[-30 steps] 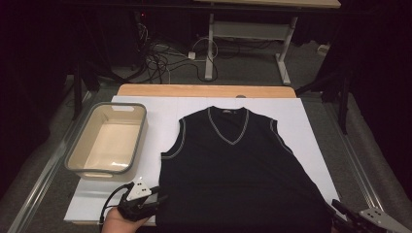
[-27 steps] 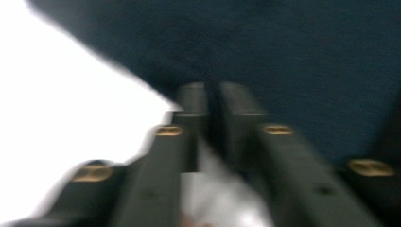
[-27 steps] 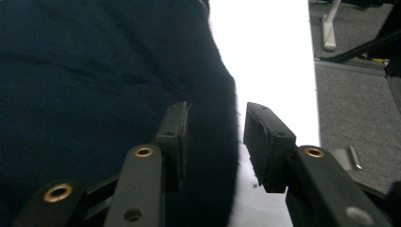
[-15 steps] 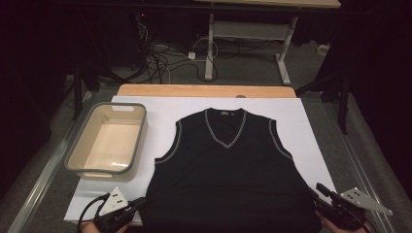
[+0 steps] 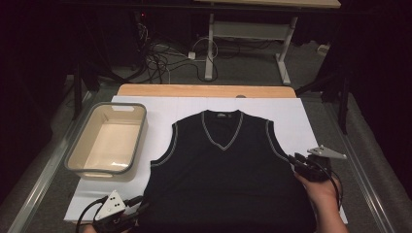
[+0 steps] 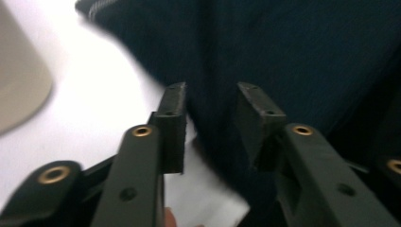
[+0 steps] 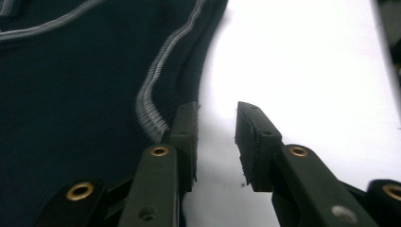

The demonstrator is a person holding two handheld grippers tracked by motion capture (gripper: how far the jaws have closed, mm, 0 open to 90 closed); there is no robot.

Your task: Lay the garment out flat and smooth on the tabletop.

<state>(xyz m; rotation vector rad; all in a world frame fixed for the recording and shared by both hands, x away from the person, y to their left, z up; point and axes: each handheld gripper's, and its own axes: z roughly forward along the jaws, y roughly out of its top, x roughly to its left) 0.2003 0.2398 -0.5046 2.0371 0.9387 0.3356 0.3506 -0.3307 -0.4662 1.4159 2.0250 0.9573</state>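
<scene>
Two grippers, L [image 5: 138, 213] at vest [image 5: 228, 179] hem corner, R [image 5: 294, 159] at its armhole edge, both jaws apart w/ nothing pinched, vest flat on white board [image 5: 160, 104]: looks like pre-fold grab, next needs jaws pinching fabric edges.

The sleeveless vest [image 5: 226, 184] is plain dark navy, close to black, and reads bluer in the left gripper view [image 6: 293, 61]. A thin pale grey stripe trims its V-neck and both armholes; in the right gripper view the armhole trim [image 7: 153, 99] shows as a ribbed grey band. The bench [image 5: 160, 109] is covered in plain white, with a light wood strip along its far edge. The tub [image 5: 108, 143] is cream inside with a grey rim. Each hand-held gripper, left [image 5: 141, 209] and right [image 5: 293, 159], is black with a light grey plate on top, and brass-coloured rivets dot the black jaws.
</scene>
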